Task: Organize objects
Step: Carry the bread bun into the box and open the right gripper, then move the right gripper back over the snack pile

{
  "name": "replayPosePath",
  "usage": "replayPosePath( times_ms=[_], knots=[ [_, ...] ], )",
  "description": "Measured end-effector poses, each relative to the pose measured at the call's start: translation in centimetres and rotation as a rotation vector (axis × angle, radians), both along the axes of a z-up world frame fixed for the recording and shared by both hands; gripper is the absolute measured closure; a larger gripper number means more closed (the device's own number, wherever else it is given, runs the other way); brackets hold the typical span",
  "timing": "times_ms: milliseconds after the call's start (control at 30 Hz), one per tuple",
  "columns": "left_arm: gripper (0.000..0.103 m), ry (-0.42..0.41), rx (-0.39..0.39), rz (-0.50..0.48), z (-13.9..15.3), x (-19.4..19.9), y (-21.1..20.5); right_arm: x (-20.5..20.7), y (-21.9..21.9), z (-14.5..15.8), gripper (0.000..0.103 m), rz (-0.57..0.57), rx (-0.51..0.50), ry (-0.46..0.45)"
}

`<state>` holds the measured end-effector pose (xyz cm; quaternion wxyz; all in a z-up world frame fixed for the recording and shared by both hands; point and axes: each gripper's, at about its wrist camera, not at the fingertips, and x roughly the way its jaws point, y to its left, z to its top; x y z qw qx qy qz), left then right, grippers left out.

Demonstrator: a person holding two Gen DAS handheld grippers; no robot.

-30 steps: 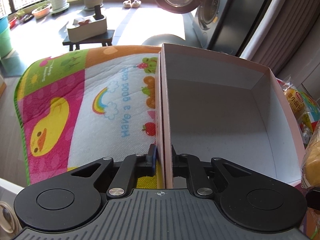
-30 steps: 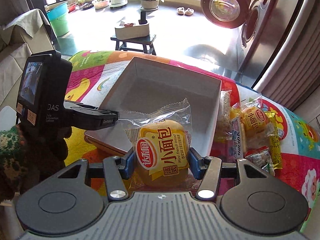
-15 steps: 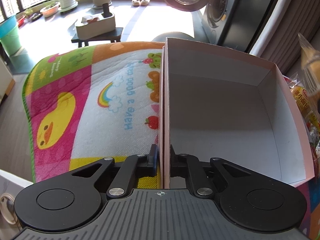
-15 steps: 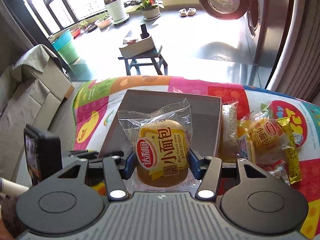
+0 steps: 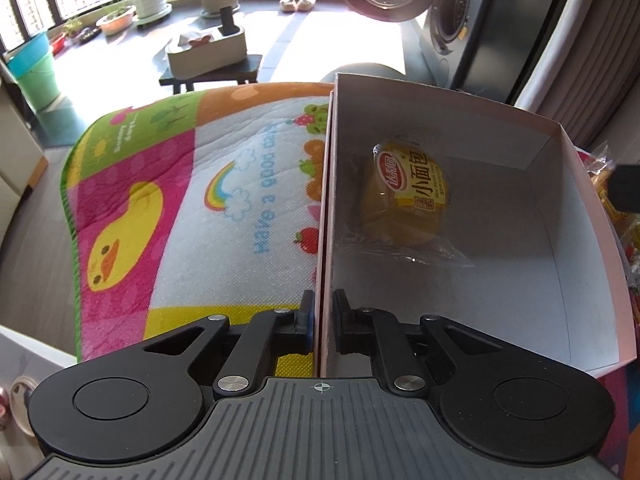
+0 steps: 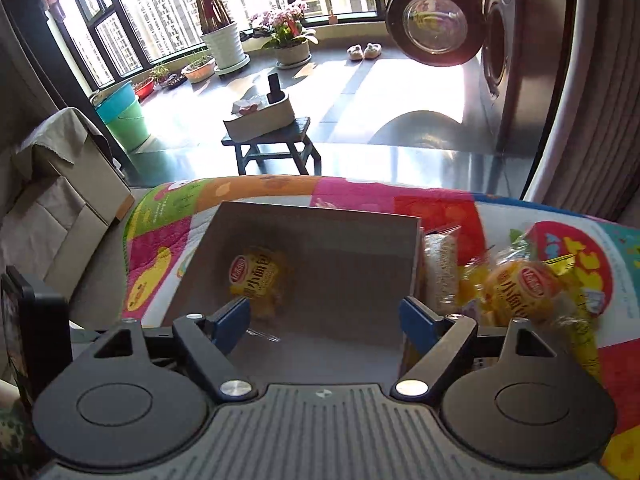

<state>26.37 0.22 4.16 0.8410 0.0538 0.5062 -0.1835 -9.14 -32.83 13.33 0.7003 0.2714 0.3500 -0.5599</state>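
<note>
A yellow wrapped mini bread (image 5: 410, 196) lies on the floor of the open white box (image 5: 560, 208), toward its far left. My left gripper (image 5: 323, 322) is shut on the box's left wall near the close corner. In the right wrist view the same bread (image 6: 256, 278) lies inside the box (image 6: 320, 216), below and ahead of my right gripper (image 6: 324, 314), which hangs open and empty above the box's near part. More wrapped snacks (image 6: 516, 284) lie in a pile right of the box.
The box sits on a colourful children's play mat (image 5: 180, 208) over a table. A stool with a white organiser (image 6: 268, 128) stands on the floor beyond. A washing machine (image 6: 496, 48) with its door open is at the back right. Potted plants (image 6: 222, 40) line the window.
My right gripper has opened and let go of the mini bread, which now lies in the box. The left gripper keeps its hold on the box wall.
</note>
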Motion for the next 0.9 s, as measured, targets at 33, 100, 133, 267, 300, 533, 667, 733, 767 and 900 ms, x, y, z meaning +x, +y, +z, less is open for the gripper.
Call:
replayPosePath(
  times_ms=[33,100,133,267,300,533,667,733,767,900],
  knots=[
    [0.092,-0.013,0.013,0.005,0.1,-0.1,-0.2,-1.1,1.0,0.4,0.010,-0.002,-0.026,0.041],
    [0.092,-0.041,0.044,0.009,0.3,-0.4,-0.6,-3.5,2.5,0.8,0.005,-0.013,-0.052,0.104],
    [0.092,-0.050,0.058,0.012,0.3,-0.5,-0.8,-4.4,2.9,0.8,0.004,-0.023,-0.053,0.121],
    [0.092,-0.052,0.077,0.018,0.4,-0.6,-1.1,-8.4,2.9,0.2,0.004,-0.094,-0.017,0.128],
    [0.092,-0.048,0.075,0.022,0.4,-0.5,-1.1,-9.2,2.5,0.0,0.004,-0.110,-0.012,0.112],
    [0.090,-0.057,0.085,0.050,0.4,-0.8,-1.4,-10.5,-2.3,-1.3,0.058,-0.111,0.073,-0.045],
    [0.090,-0.062,0.085,0.052,0.4,-0.9,-1.4,-10.2,-6.3,-3.6,0.064,-0.159,0.122,-0.141],
    [0.091,-0.067,0.080,0.046,0.3,-1.0,-1.3,-10.0,-8.0,-5.0,0.067,-0.182,0.150,-0.147],
    [0.091,-0.067,0.076,0.048,0.3,-1.1,-1.2,-9.9,-8.7,-5.7,0.068,-0.189,0.164,-0.143],
    [0.091,-0.050,0.055,0.053,0.3,-1.3,-0.7,-10.0,-9.9,-8.0,0.076,-0.202,0.235,-0.188]
  ],
)
